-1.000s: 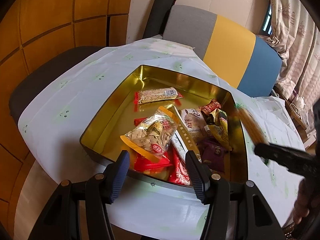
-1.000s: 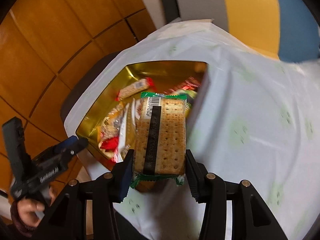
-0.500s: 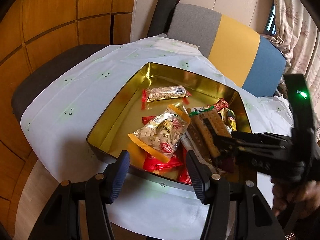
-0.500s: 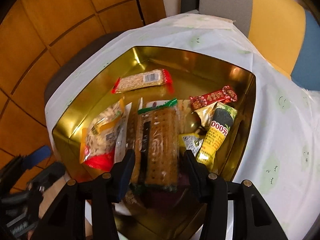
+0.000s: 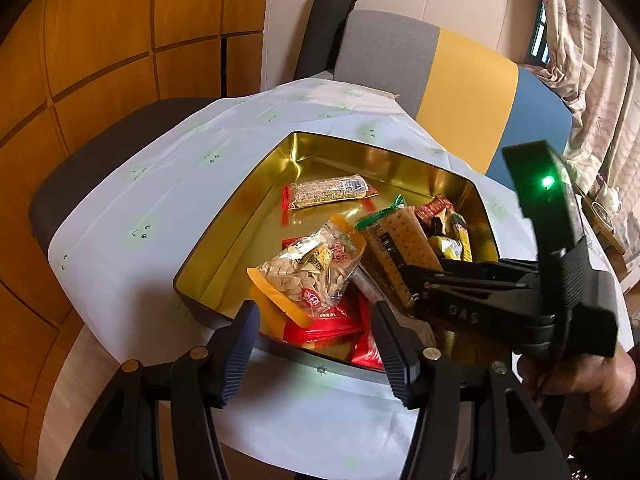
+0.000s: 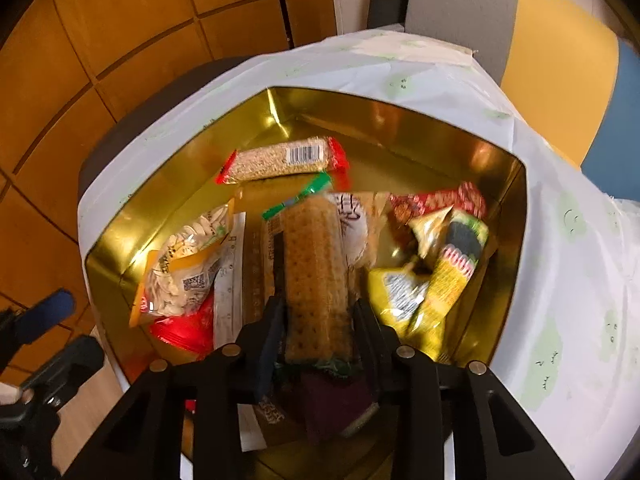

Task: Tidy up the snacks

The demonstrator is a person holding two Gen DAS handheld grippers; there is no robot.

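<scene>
Cracker pack: flat, dimpled, clamped in my right gripper over gold tin; left gripper wide at 6 o'clock.

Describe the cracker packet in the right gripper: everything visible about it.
The cracker packet is a long clear wrapper with green crimped ends, showing a stack of tan, dotted square crackers and a dark label strip along one side. The right gripper is shut on its near end, one finger on each long side. It points away from the gripper, low inside the gold tin, over other snacks; whether it rests on them is unclear.
</scene>
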